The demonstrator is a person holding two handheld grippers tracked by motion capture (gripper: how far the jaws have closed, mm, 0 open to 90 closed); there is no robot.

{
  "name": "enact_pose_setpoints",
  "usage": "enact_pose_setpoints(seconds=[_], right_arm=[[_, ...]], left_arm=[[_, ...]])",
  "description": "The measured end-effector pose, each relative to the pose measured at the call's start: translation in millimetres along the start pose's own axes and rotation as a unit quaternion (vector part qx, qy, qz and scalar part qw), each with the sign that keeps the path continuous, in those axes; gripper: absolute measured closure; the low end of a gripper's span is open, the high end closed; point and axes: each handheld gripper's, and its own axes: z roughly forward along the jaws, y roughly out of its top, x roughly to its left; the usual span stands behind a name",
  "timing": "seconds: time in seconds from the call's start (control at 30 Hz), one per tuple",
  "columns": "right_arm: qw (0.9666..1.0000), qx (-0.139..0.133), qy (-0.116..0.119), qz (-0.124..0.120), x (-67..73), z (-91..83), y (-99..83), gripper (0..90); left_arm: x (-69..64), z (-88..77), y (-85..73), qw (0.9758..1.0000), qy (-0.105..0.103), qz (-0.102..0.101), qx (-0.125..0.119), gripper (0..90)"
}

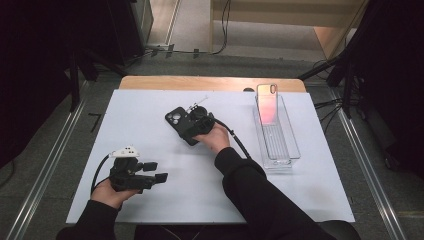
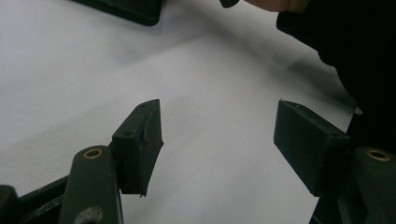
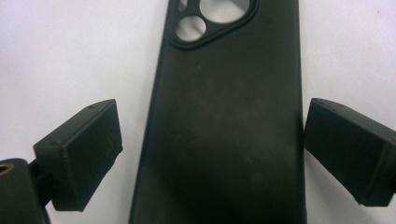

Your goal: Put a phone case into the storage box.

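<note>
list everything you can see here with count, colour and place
phone case: 1, black, lying on the sheet near its middle, between the right gripper's fingers
second phone case: 1, pinkish iridescent, standing at the far end of the tray
tray: 1, clear, right side of the sheet
sheet: 1, white, covering the table
table: 1, wooden, far edge showing past the sheet
left gripper: 1, black, near left, fingers apart over bare sheet
right gripper: 1, black, fingers on either side of the black case, a gap showing on the left
</note>
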Motion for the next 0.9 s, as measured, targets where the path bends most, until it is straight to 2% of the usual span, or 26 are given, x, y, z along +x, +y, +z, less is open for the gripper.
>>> enact_pose_setpoints(seconds=[0.23,0.47,0.9], right_arm=[[0.9998,0.005,-0.014,-0.009,2.8,2.6,-0.9,4.3],[0.9976,0.013,-0.053,-0.044,11.0,5.5,-2.3,7.2],[0.9976,0.009,-0.052,-0.046,9.4,4.2,-3.2,11.6]], left_arm=[[0.6,-0.2,-0.1,1.0,-0.001,-0.001,-0.003,33.0],[0.5,-0.1,-0.1,1.0,-0.001,-0.002,-0.003,33.0],[0.0,-0.2,0.0,1.0,0.0,-0.002,-0.001,33.0]])
